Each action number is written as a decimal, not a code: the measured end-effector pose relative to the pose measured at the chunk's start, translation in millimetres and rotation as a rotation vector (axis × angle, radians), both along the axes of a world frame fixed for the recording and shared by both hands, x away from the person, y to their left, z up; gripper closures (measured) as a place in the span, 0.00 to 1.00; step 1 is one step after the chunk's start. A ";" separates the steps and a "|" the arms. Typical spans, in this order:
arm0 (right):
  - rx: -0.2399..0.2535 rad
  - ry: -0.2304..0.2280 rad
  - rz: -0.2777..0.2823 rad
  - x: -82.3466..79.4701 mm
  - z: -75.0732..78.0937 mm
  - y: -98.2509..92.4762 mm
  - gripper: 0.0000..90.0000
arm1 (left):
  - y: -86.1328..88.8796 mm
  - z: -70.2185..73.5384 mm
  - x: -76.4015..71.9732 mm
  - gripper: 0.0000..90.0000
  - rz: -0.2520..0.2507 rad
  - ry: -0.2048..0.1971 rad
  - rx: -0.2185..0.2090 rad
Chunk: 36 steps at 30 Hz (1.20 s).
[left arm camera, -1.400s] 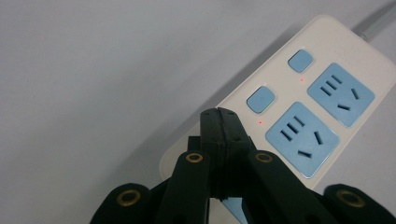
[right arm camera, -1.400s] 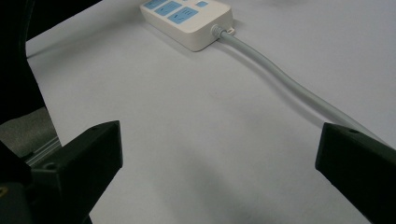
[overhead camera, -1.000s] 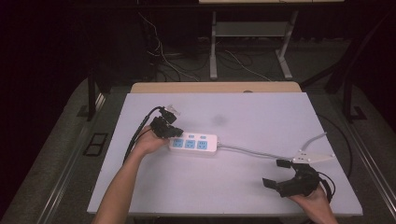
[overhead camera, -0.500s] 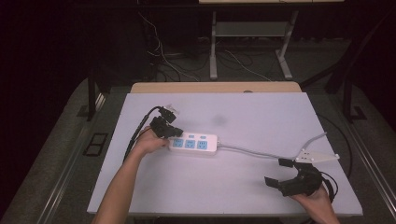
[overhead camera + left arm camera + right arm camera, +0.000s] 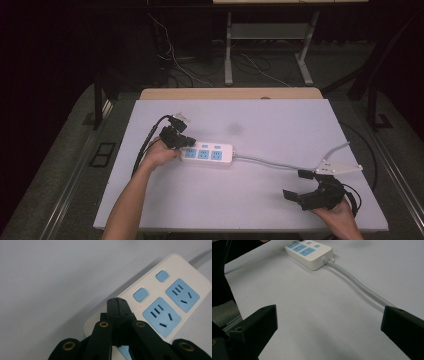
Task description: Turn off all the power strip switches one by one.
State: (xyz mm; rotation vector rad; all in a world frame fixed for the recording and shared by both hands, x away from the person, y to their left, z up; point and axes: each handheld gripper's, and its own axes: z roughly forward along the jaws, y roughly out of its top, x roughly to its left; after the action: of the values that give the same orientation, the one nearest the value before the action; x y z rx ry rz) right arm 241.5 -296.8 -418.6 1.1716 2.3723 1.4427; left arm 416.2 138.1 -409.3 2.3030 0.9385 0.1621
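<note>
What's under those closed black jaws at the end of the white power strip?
Under the left hand-held gripper lies the white plastic power strip with blue sockets. Two sockets and two blue buttons show; the jaws cover the strip's near end, so whatever lies there is hidden.

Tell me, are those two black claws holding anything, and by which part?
Nothing is held. The left gripper has its fingers shut together, empty, tips over the end of the power strip. The right gripper stands open above the table, the strip's cable beside it.
</note>
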 end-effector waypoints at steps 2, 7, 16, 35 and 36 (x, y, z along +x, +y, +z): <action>0.001 0.000 -0.001 0.1 0.1 -0.2 0.01 | 0.9 4.8 -0.6 0.99 0.008 -0.021 -0.005; 0.003 -0.001 -0.001 0.3 0.0 -0.6 0.01 | 4.9 13.3 -3.0 0.99 0.005 -0.038 -0.032; 0.001 0.000 -0.003 0.4 -0.1 -0.4 0.01 | 0.5 31.0 -3.9 0.99 -0.018 -0.071 -0.049; -0.005 0.005 0.005 1.2 -1.1 1.0 0.01 | -34.5 31.2 -5.9 0.99 -0.097 -0.085 -0.025; -0.005 0.005 0.005 1.2 -1.1 1.0 0.01 | -35.9 30.6 -6.0 0.99 -0.099 -0.081 -0.020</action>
State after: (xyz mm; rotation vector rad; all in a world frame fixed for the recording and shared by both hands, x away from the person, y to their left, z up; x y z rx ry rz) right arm 242.7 -295.9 -419.6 1.1707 2.3825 1.4364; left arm 410.1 102.2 -378.7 2.3012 0.7809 0.2016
